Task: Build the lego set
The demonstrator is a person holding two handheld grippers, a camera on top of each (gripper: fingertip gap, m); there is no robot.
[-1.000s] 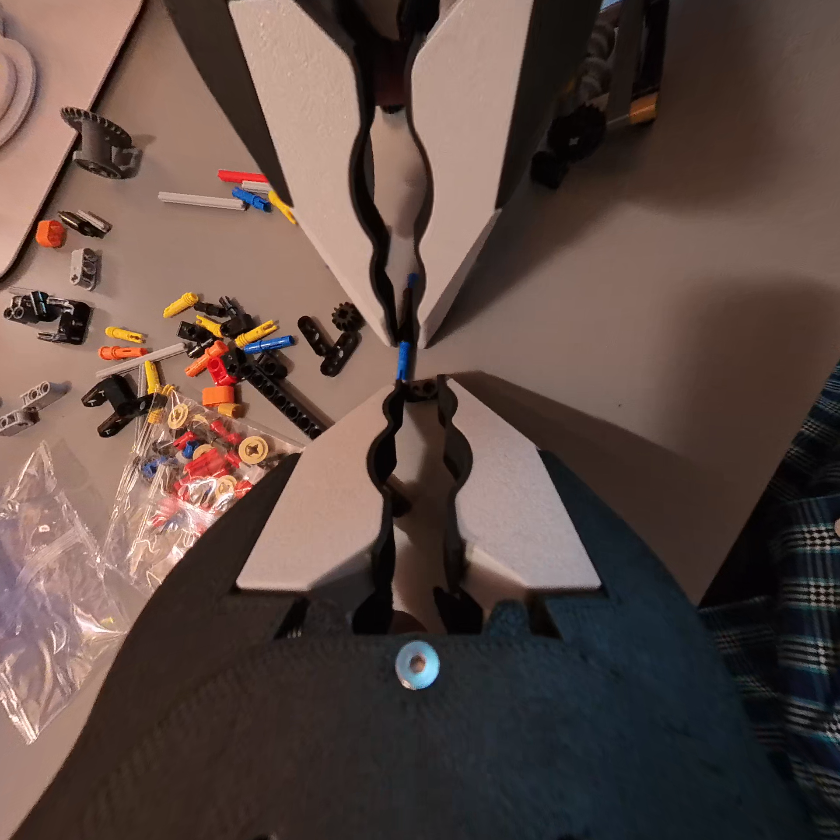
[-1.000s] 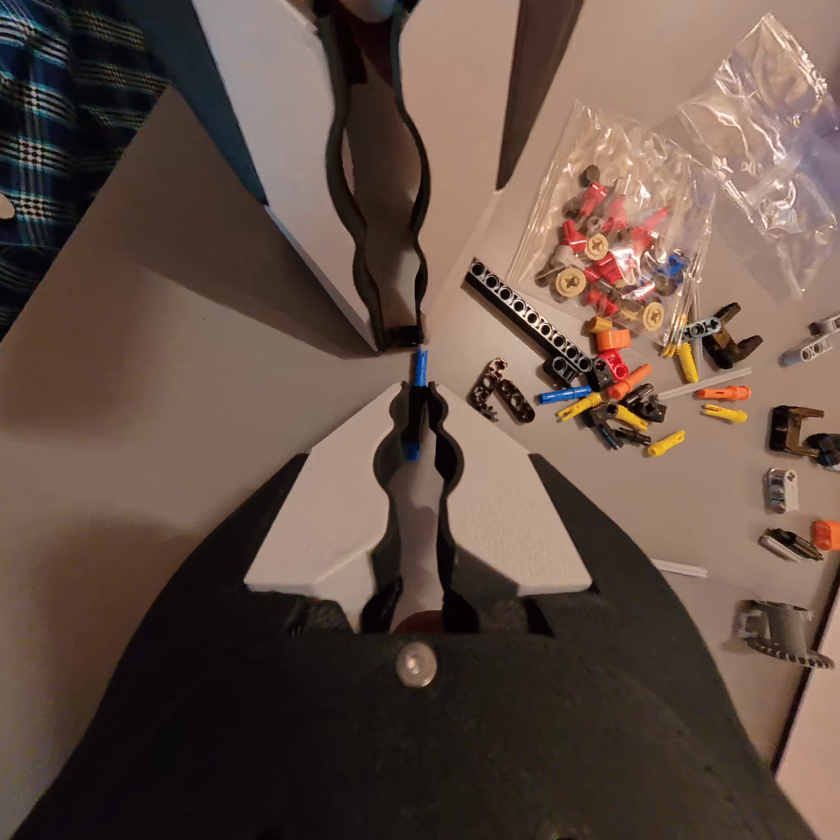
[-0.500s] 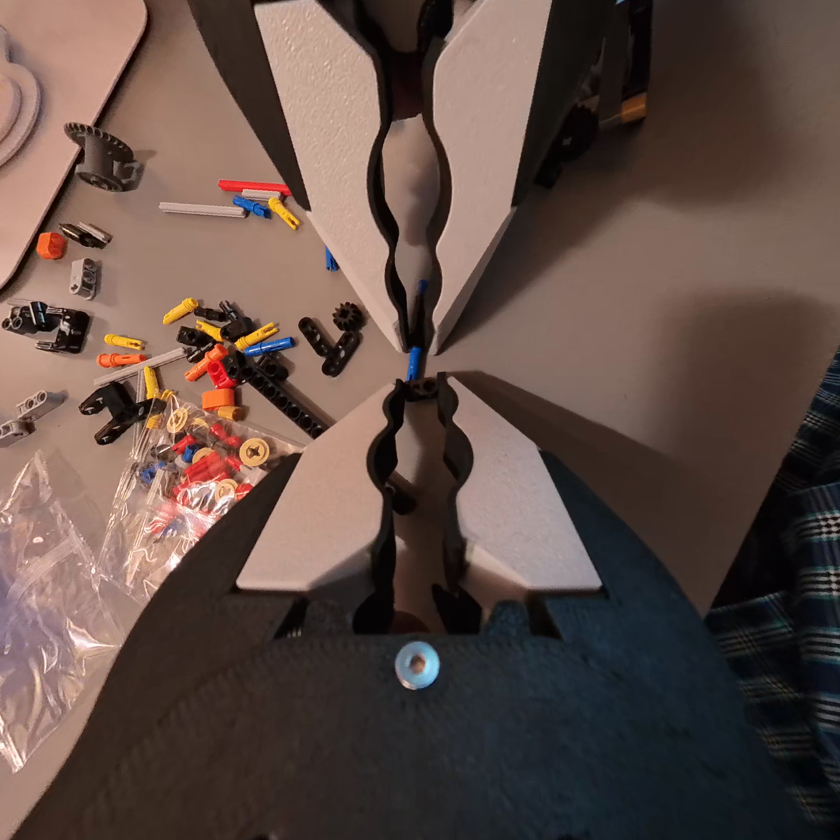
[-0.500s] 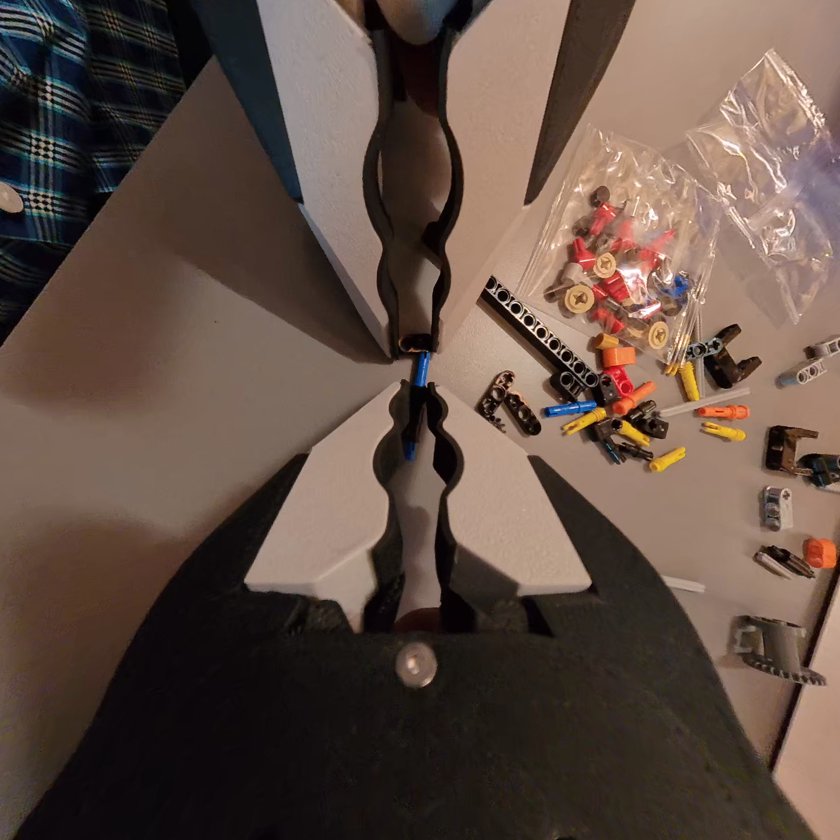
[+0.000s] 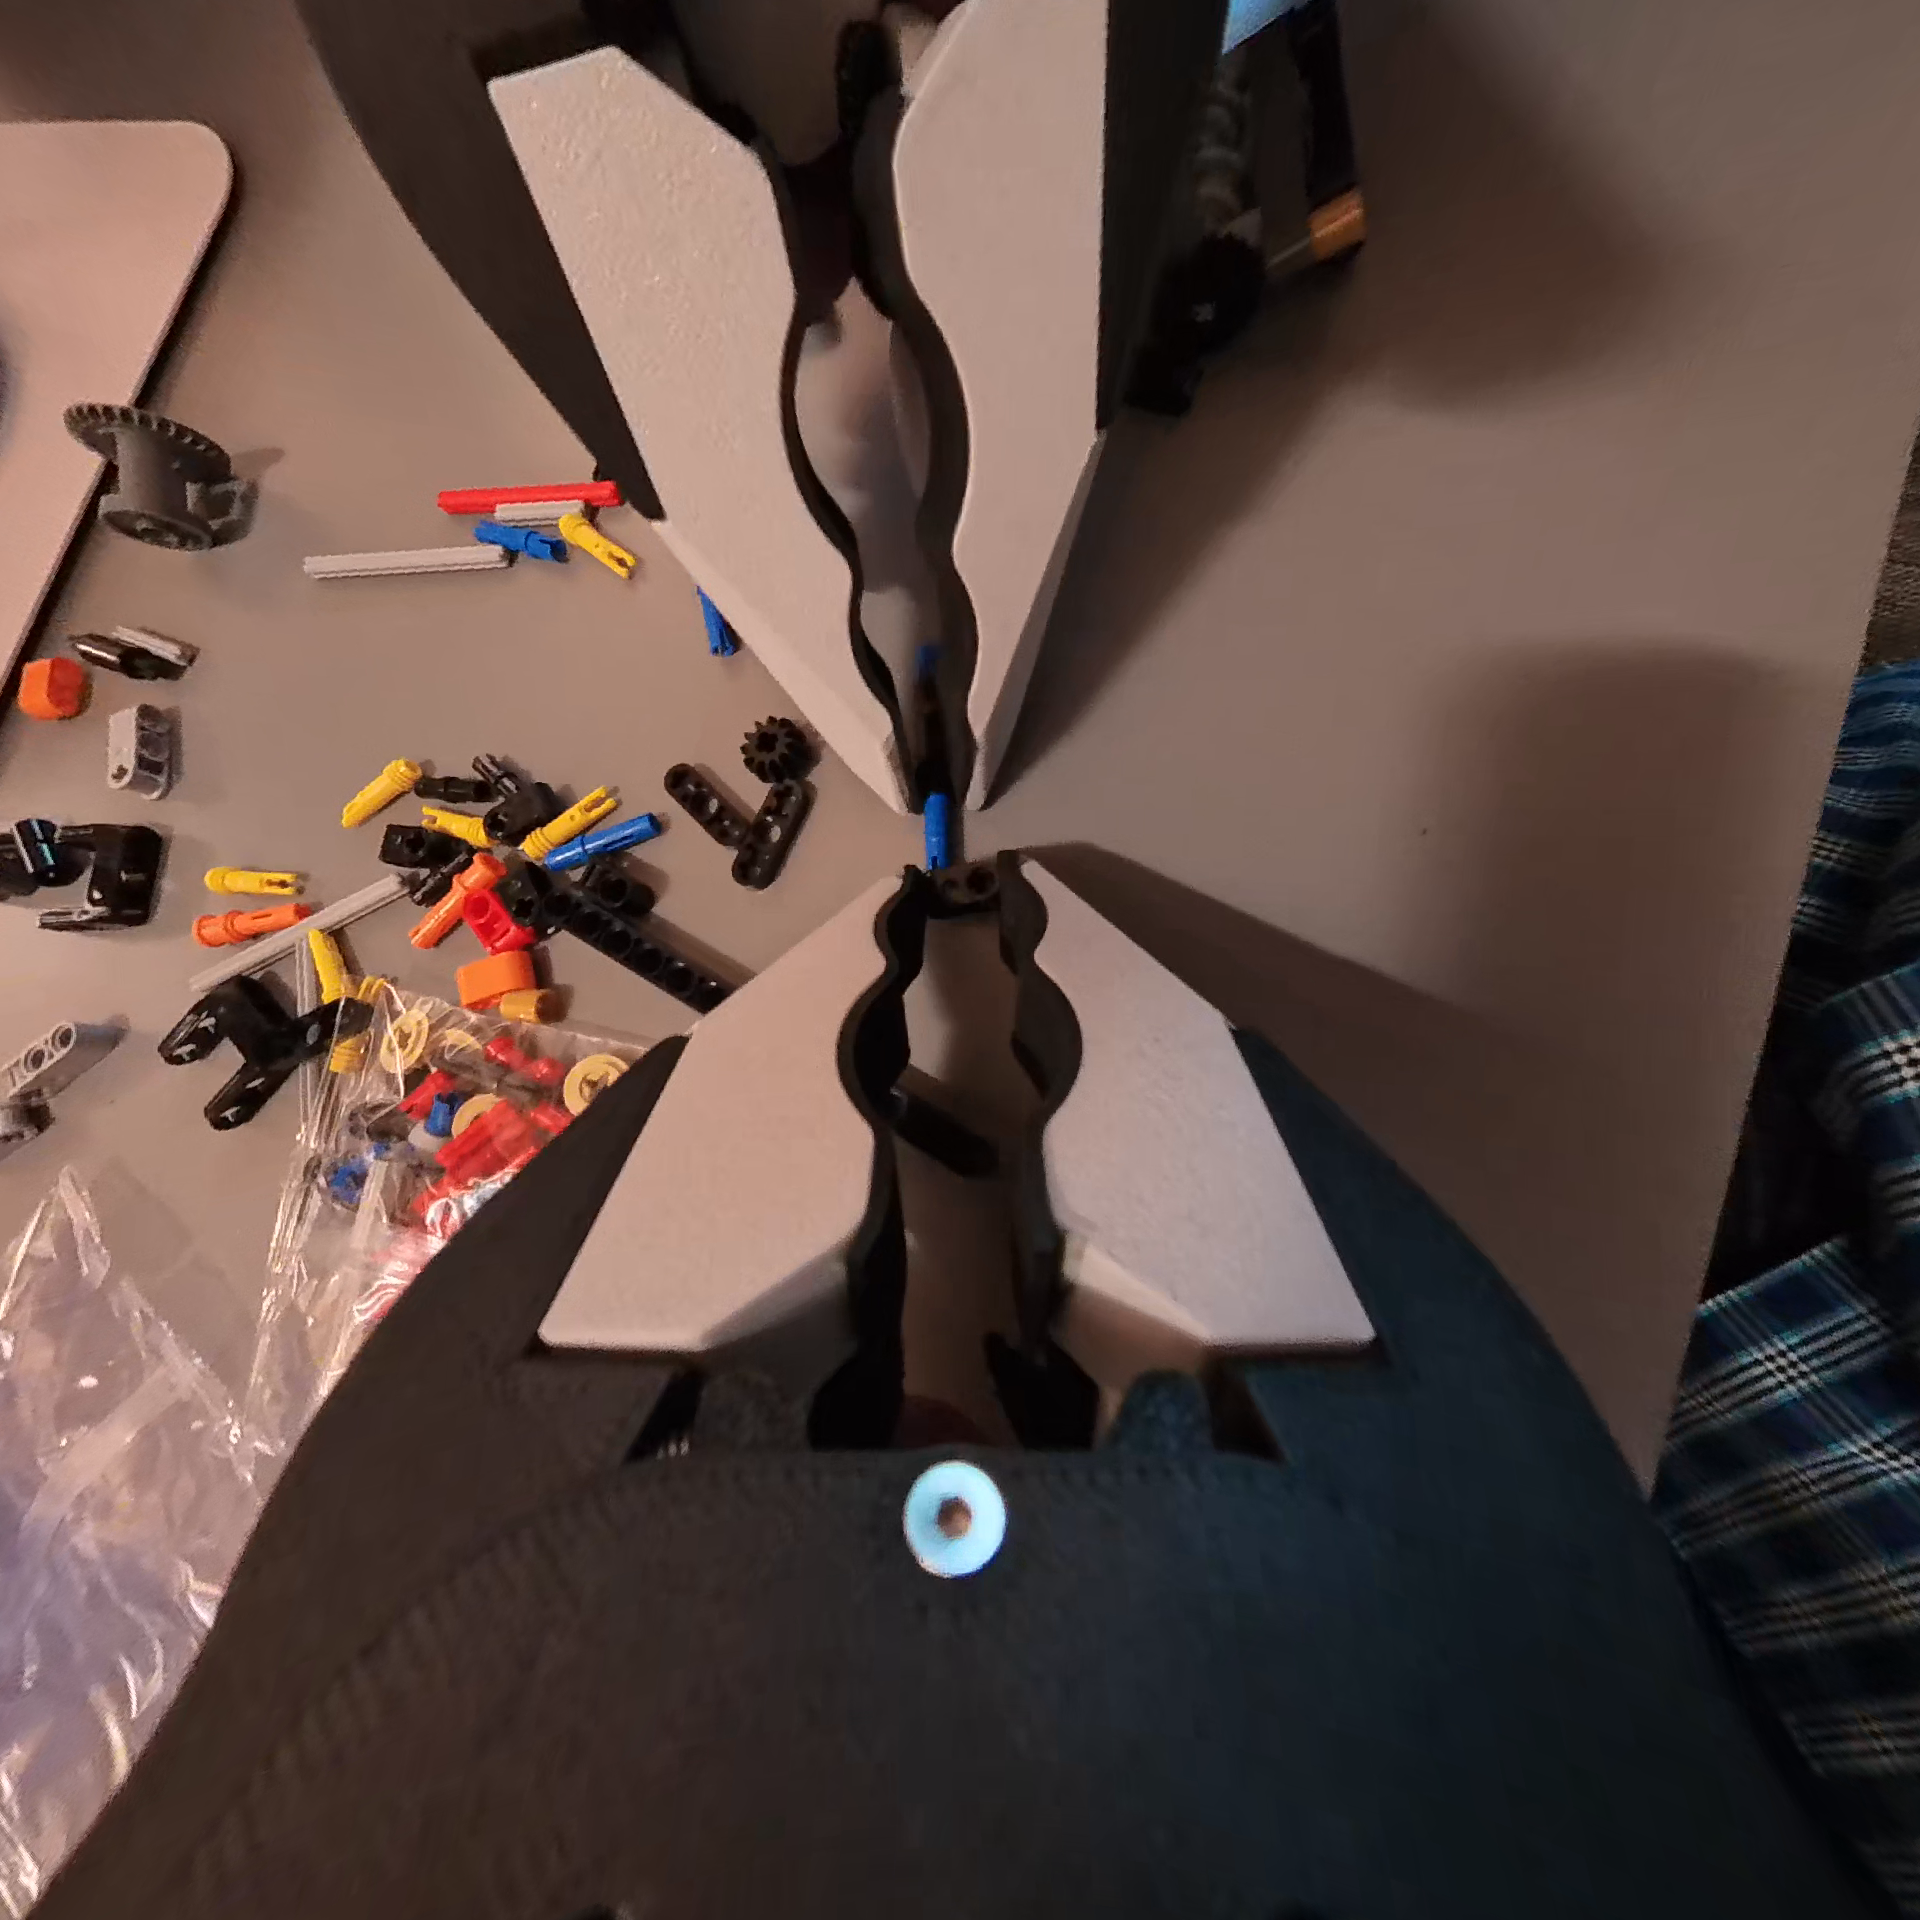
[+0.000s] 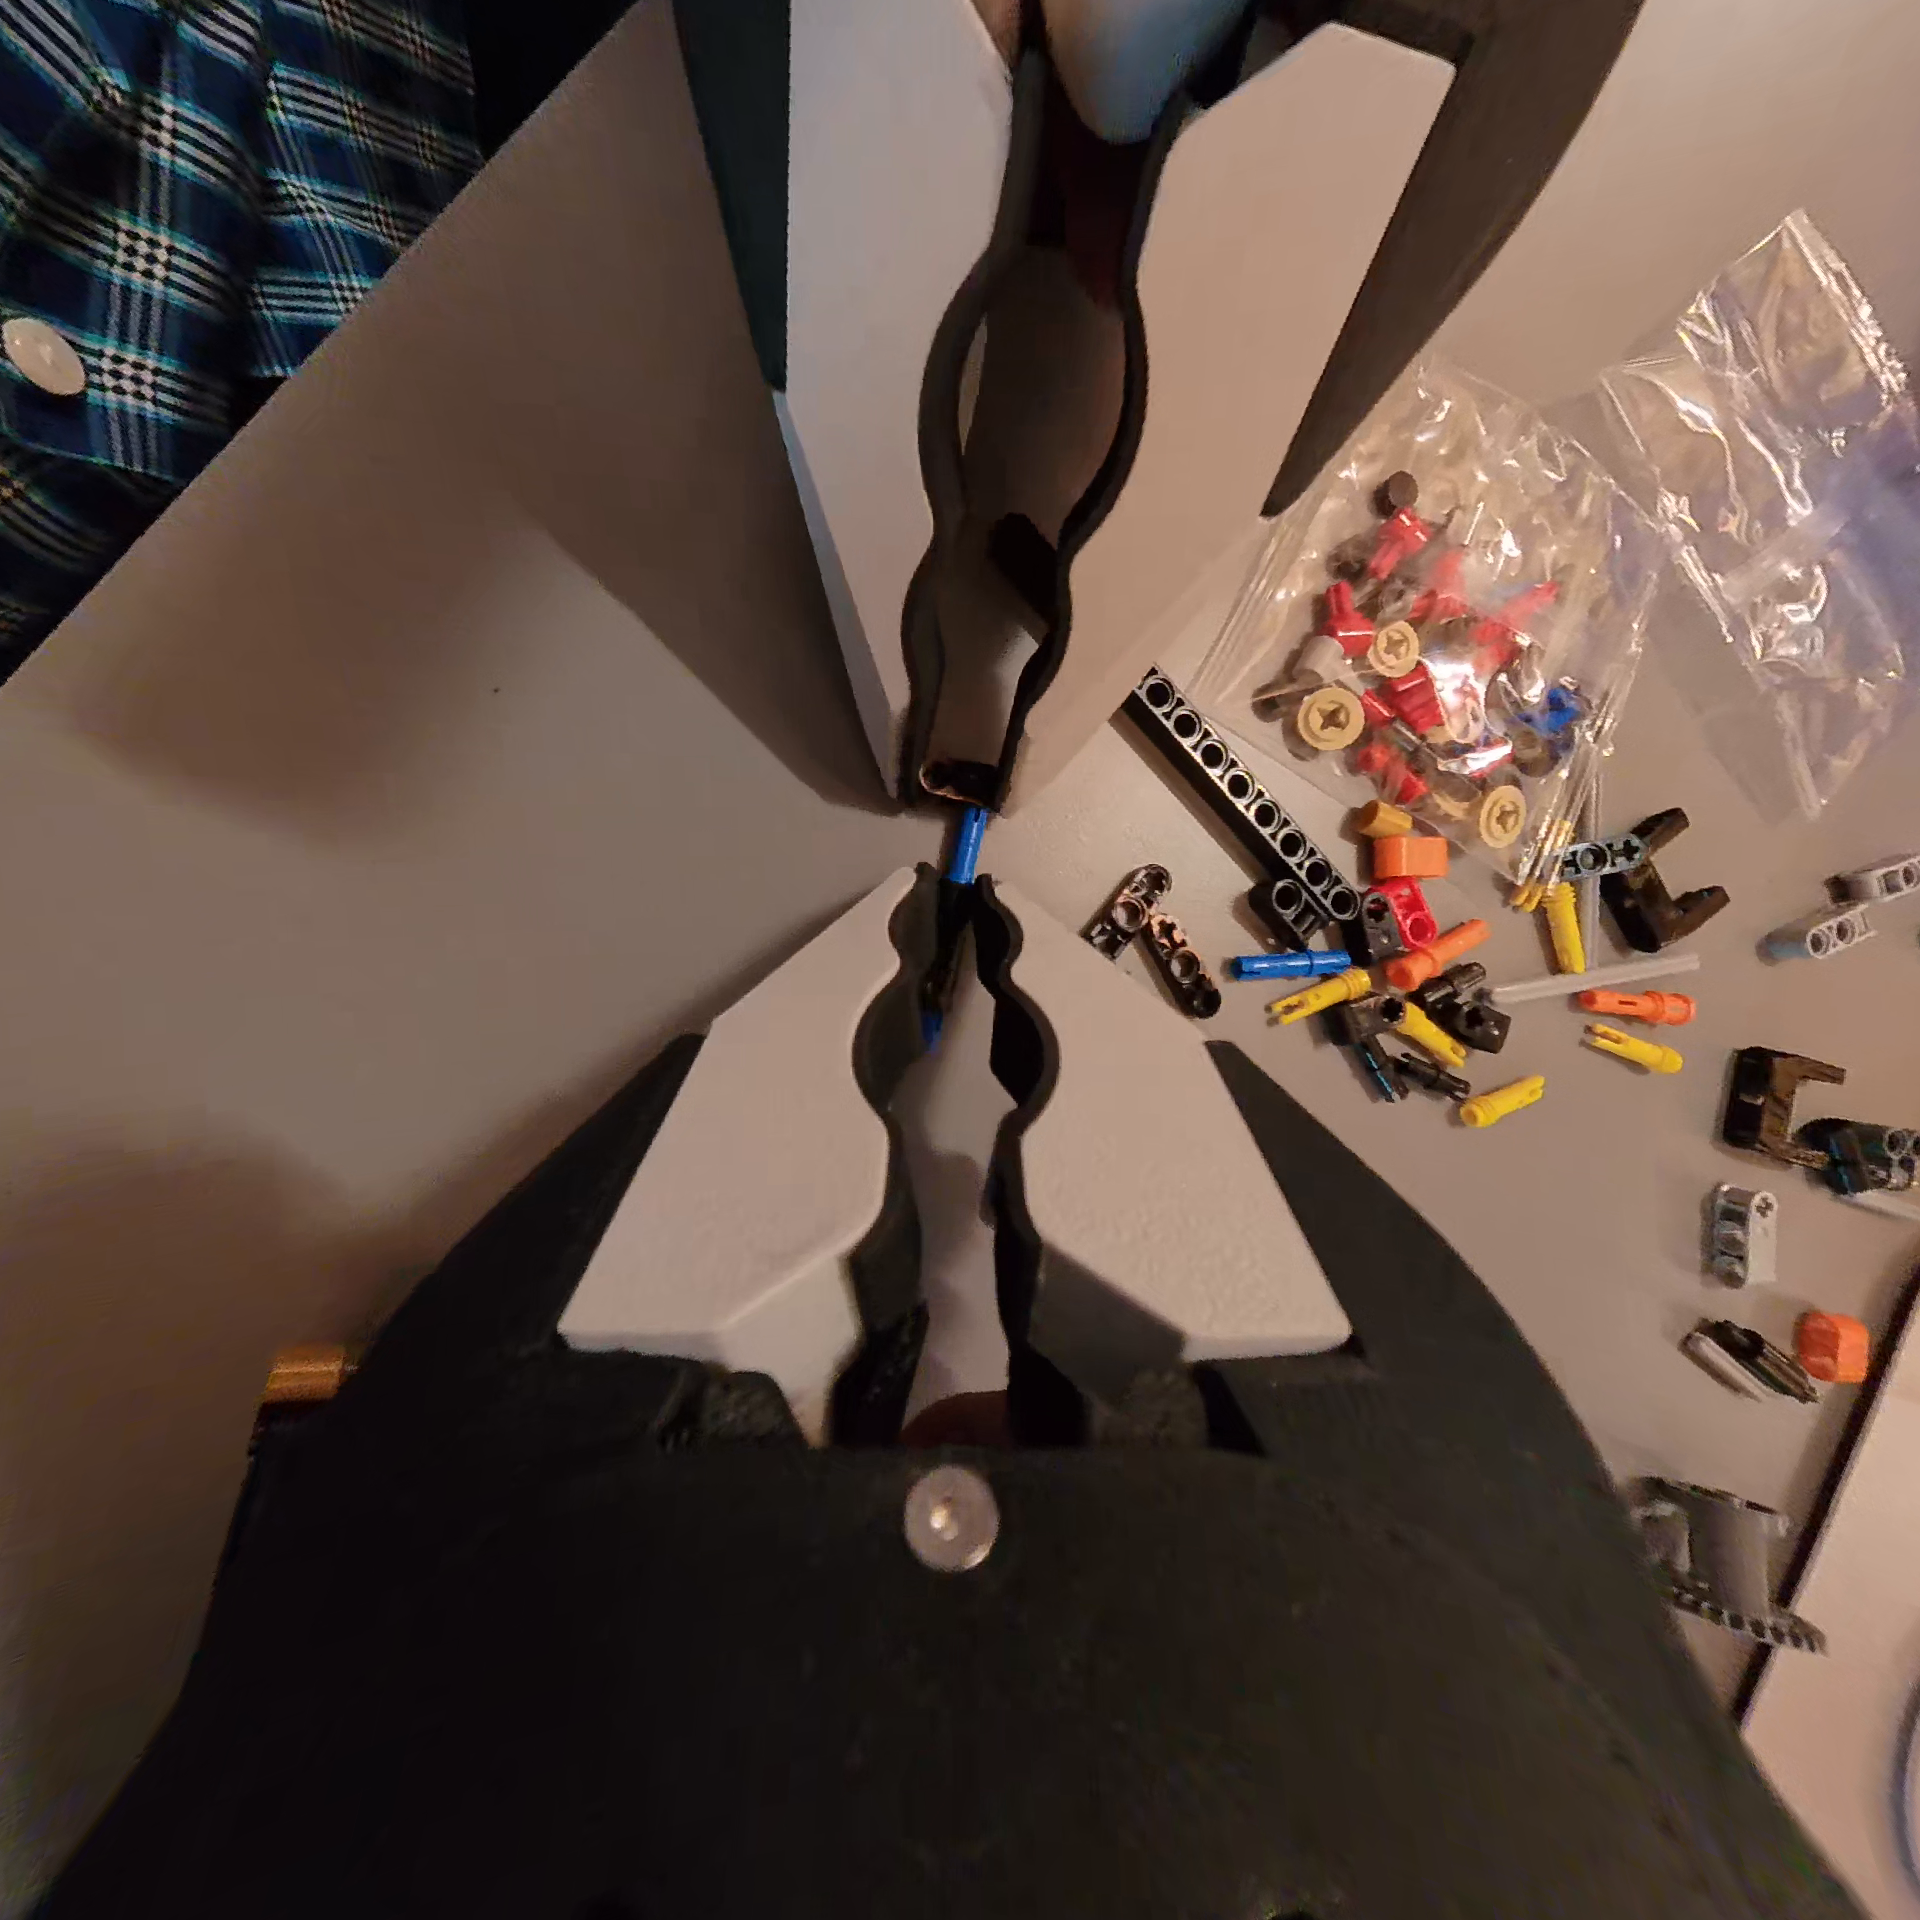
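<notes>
Here, above the worktop [image 5: 1455,727], I hold my right gripper [image 6: 951,894] clenched on the blue pin [image 6: 966,844], its long axis aimed at a hole of the black beam [image 5: 966,885] clenched in my left gripper [image 5: 961,883] directly opposite.

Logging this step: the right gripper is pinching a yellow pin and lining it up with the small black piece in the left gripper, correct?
Not quite: the pin is blue, as the right wrist view shows. The right gripper pinches it, aimed at the small black piece in the left gripper.
</notes>
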